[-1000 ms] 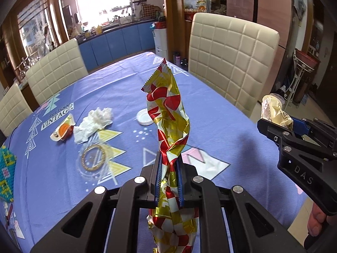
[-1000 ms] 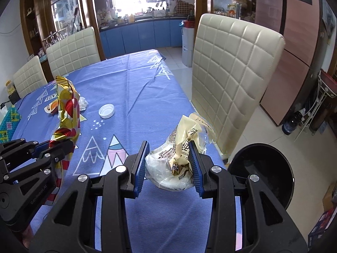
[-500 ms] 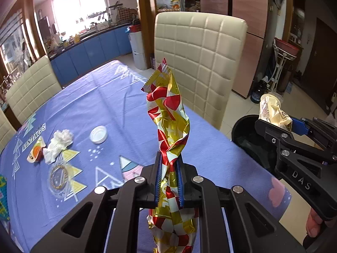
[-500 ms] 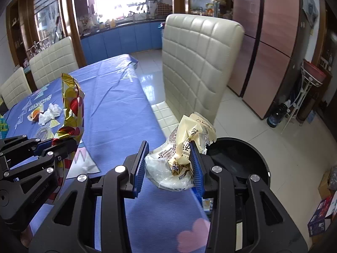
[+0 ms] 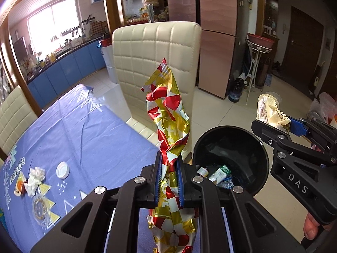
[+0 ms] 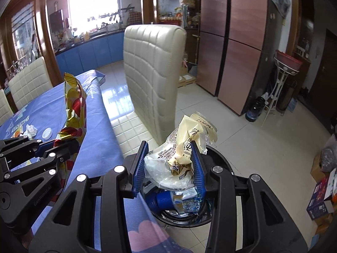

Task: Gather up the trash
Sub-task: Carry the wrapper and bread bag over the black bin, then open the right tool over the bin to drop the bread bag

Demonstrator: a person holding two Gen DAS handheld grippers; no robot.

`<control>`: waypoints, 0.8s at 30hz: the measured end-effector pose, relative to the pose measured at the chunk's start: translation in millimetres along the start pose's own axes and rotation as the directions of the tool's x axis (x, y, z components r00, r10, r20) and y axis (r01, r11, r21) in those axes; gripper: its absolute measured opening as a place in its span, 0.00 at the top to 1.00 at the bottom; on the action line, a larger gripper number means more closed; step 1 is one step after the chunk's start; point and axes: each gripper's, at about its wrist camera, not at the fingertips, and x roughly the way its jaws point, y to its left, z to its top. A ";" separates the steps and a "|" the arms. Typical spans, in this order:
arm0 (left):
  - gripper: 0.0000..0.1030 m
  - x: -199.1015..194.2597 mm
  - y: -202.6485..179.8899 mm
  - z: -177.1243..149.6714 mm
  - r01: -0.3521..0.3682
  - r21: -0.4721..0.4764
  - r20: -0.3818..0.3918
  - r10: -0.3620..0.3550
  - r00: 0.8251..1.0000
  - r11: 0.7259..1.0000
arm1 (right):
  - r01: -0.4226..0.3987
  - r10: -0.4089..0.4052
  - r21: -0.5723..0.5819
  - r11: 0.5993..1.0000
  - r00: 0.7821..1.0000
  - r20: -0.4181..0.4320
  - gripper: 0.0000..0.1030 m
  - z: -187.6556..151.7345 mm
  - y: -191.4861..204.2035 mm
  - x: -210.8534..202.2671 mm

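left wrist: the view has swung off the surface [image 5: 84, 139] since a second ago, and a round black bin [image 5: 230, 160] now sits just right of the left claw [image 5: 169, 176]; earlier it was out of frame. the claw is pressed onto a crinkled red-and-gold foil wrapper [image 5: 168, 116], which stands up twisted between the blue pads. a crumpled tissue [image 5: 34, 178] and white cap [image 5: 62, 170] lie far left on the blue cloth.

right wrist: the right claw [image 6: 169, 168], earlier over the surface, now hangs over the bin [image 6: 219, 162]. its pads, partly spread, pinch a creased cream bag [image 6: 185, 145] with clear plastic. cartons show in the bin below.
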 end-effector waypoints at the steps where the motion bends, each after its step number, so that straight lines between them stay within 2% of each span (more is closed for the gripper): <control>1: 0.88 1.7 -3.2 2.3 0.007 0.005 0.001 -0.007 1.000 1.000 | 0.007 -0.007 0.003 1.000 1.000 0.003 0.59 0.4 -3.2 -1.1; 12: 0.88 13.2 -31.6 15.6 0.063 0.052 -0.002 -0.063 0.998 0.997 | 0.063 -0.063 0.059 0.996 0.998 -0.007 0.58 -3.1 -32.7 -2.2; 24: 0.88 19.5 -33.8 20.8 0.073 0.058 -0.009 -0.073 0.997 0.996 | 0.061 -0.061 0.063 0.996 0.998 -0.004 0.52 -3.8 -36.7 0.0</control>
